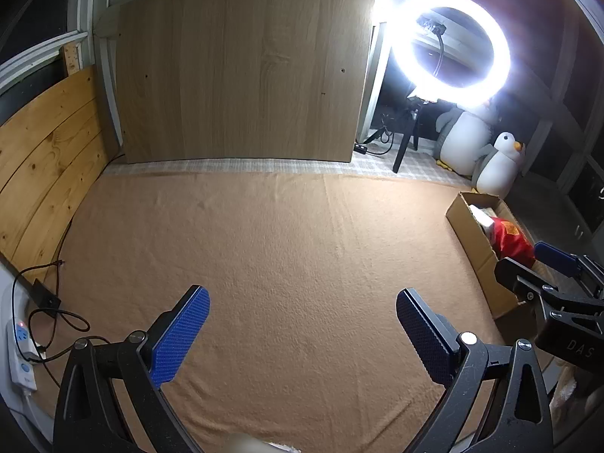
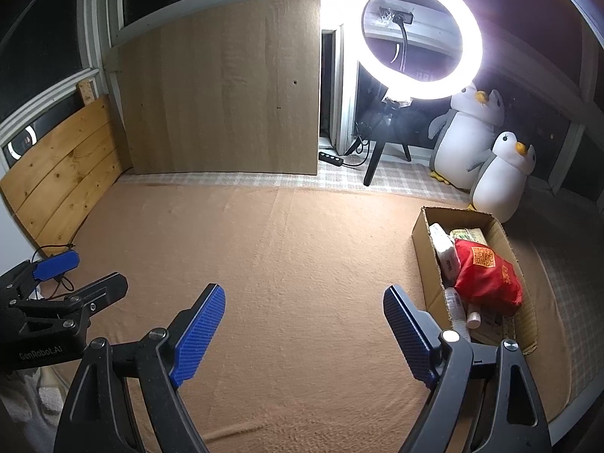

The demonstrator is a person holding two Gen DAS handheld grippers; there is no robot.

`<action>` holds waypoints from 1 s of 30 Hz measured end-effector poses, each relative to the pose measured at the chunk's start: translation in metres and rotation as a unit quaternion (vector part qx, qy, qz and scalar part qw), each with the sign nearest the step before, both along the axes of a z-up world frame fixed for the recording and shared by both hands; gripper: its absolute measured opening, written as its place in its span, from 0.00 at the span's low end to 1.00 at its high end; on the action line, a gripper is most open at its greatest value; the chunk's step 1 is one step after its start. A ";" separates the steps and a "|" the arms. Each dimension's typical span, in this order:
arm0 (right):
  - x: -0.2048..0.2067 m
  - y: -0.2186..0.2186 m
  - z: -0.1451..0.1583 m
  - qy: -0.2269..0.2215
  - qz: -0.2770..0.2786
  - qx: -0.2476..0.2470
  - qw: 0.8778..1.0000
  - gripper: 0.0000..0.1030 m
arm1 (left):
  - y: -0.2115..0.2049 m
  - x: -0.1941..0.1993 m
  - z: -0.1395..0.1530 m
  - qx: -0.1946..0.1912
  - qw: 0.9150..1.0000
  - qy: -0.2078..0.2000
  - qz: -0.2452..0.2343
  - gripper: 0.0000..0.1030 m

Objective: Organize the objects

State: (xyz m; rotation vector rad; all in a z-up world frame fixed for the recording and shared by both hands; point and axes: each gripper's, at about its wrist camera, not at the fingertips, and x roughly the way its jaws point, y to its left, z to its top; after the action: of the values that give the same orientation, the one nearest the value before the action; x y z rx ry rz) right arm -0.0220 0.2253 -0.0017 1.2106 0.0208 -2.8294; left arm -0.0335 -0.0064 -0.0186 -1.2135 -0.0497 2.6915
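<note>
A brown cardboard box [image 2: 424, 249] lies at the right on the orange blanket [image 2: 294, 264]. Inside it are a red bag [image 2: 487, 275], a white packet [image 2: 443, 247], a small bottle [image 2: 455, 302] and other items. My right gripper [image 2: 304, 304] hovers open over bare blanket just left of the box, nothing between its blue pads. My left gripper [image 1: 302, 307] is also open and empty above the blanket's middle. In the left wrist view the box [image 1: 472, 241] and red bag [image 1: 511, 241] show at the right, beside my right gripper [image 1: 528, 264].
A bright ring light [image 2: 419, 36] on a tripod stands at the back right, with two plush penguins [image 2: 490, 151] next to it. A wooden board [image 2: 222, 87] leans at the back, pine planks [image 2: 60, 177] at the left. A power strip [image 1: 20, 355] and cables lie at far left.
</note>
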 end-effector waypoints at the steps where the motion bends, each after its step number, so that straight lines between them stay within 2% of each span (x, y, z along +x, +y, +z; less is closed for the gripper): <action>1: 0.000 0.000 0.000 -0.001 0.000 0.000 1.000 0.81 | 0.000 -0.001 -0.001 0.000 1.000 -0.001 0.000 0.98; 30: -0.006 0.005 -0.004 -0.006 -0.007 0.003 1.000 0.81 | 0.003 -0.008 -0.007 -0.003 1.000 -0.007 0.003 0.98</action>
State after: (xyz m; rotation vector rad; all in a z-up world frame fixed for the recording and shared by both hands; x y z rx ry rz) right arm -0.0282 0.2300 -0.0056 1.2344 0.0193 -2.8348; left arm -0.0414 -0.0037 -0.0260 -1.2351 -0.0461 2.6912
